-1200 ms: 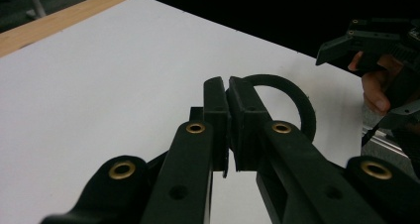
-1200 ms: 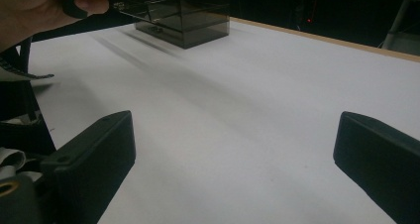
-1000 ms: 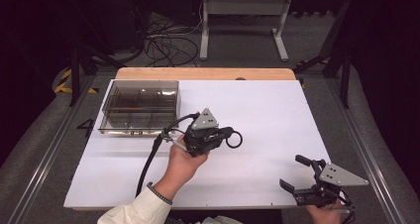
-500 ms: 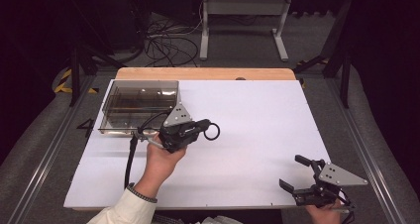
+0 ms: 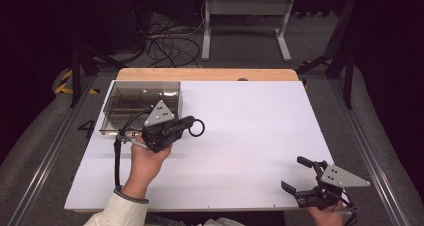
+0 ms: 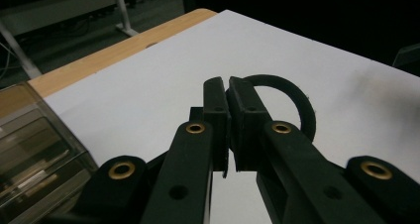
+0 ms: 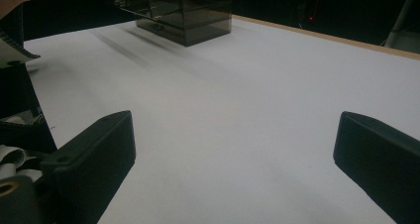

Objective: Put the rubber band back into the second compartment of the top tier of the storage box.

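so, our left gripper (image 5: 192, 127) pinches a black ring (image 6: 289, 97) above the sheet, just right of the smoky box (image 5: 131, 106) at far left. right gripper (image 5: 299, 176) spread wide, near right. we'd keep the ring level and ease it over the box rim.

One black ring (image 5: 197, 127), a closed rubbery loop, is in view. One smoky clear plastic box (image 5: 131, 102) stands just left of the ring. Two black two-jaw grippers: left gripper (image 5: 186, 126) at the ring, right gripper (image 5: 296, 175) well right of it.
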### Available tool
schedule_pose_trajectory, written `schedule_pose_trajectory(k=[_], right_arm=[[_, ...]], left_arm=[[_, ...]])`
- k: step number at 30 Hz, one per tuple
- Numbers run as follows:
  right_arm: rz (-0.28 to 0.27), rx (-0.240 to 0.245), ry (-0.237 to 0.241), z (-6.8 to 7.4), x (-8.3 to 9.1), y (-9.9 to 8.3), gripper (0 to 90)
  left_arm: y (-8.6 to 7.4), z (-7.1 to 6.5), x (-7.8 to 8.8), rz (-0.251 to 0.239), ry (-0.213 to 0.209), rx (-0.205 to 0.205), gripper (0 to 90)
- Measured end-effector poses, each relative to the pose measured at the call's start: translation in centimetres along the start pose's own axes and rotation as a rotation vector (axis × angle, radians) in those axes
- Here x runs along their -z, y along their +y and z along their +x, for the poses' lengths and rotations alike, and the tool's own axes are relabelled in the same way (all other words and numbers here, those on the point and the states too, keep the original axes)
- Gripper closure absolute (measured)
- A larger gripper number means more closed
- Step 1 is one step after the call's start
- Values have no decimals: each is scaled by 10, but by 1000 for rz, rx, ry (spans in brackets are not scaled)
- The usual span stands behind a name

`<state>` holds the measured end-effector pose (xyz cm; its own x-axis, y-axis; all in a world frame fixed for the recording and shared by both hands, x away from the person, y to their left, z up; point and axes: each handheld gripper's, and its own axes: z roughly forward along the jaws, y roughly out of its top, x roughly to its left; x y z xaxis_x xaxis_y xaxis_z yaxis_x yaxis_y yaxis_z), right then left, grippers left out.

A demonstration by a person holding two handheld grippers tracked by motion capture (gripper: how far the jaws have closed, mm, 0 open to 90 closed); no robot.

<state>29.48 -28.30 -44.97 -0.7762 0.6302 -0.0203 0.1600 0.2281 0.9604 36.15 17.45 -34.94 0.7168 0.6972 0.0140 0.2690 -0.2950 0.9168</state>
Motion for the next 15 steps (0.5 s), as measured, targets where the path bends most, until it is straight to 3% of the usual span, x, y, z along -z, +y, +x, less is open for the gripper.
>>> schedule_pose_trajectory(k=[15], right_arm=[[2,-2,4,0,-1,0,34]], left_arm=[[-8,20,17,-10,68,5,865]])
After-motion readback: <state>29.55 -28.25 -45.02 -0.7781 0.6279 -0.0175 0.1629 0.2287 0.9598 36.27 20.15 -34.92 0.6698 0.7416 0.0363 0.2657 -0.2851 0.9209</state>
